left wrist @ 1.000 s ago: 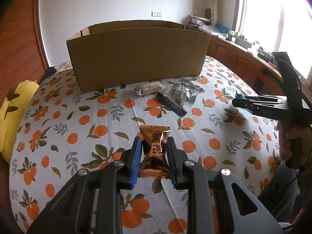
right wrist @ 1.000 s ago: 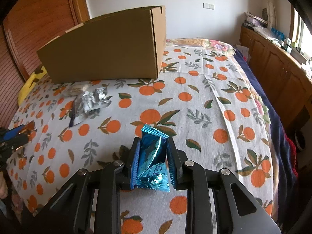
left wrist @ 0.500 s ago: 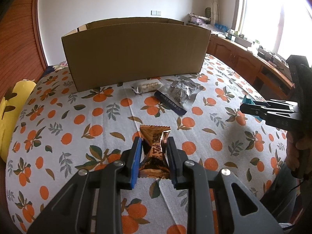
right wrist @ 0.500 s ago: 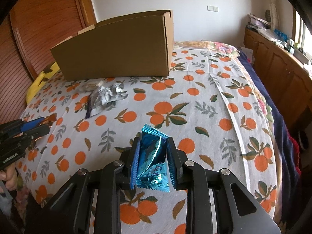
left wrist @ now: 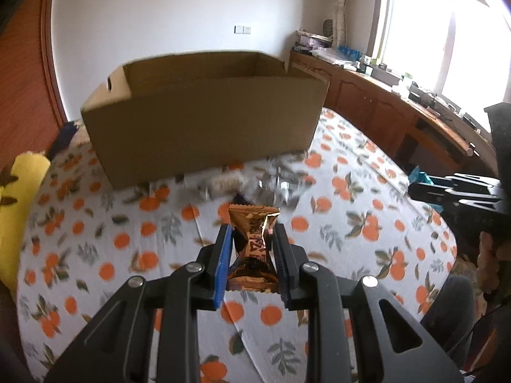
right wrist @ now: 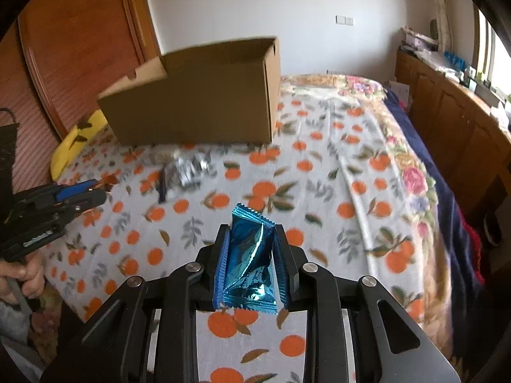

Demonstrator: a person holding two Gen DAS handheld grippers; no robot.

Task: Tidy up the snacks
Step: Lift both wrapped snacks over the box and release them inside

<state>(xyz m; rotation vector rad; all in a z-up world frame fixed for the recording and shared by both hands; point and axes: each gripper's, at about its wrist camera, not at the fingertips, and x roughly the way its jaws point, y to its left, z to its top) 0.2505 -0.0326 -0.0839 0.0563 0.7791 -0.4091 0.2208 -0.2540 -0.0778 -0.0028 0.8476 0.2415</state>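
My left gripper (left wrist: 252, 233) is shut on a brown snack packet (left wrist: 254, 249) and holds it above the orange-print cloth. My right gripper (right wrist: 250, 233) is shut on a blue foil snack packet (right wrist: 250, 261), also in the air. An open cardboard box (left wrist: 204, 124) stands ahead at the far side, and also shows in the right wrist view (right wrist: 198, 102). A silver foil packet (right wrist: 188, 169) and a pale packet (left wrist: 226, 182) lie on the cloth in front of the box. The right gripper shows at the right edge of the left wrist view (left wrist: 415, 185).
The surface is covered with an orange-print cloth (left wrist: 95, 249). A yellow cushion (left wrist: 19, 198) lies at the left edge. Wooden cabinets (left wrist: 383, 111) with clutter stand under the window on the right. A floral and dark blue cover (right wrist: 424, 159) lies along the right side.
Both grippers have risen and moved toward the box with their packets still held; I now see into the top of the box. The view is blurred by motion.
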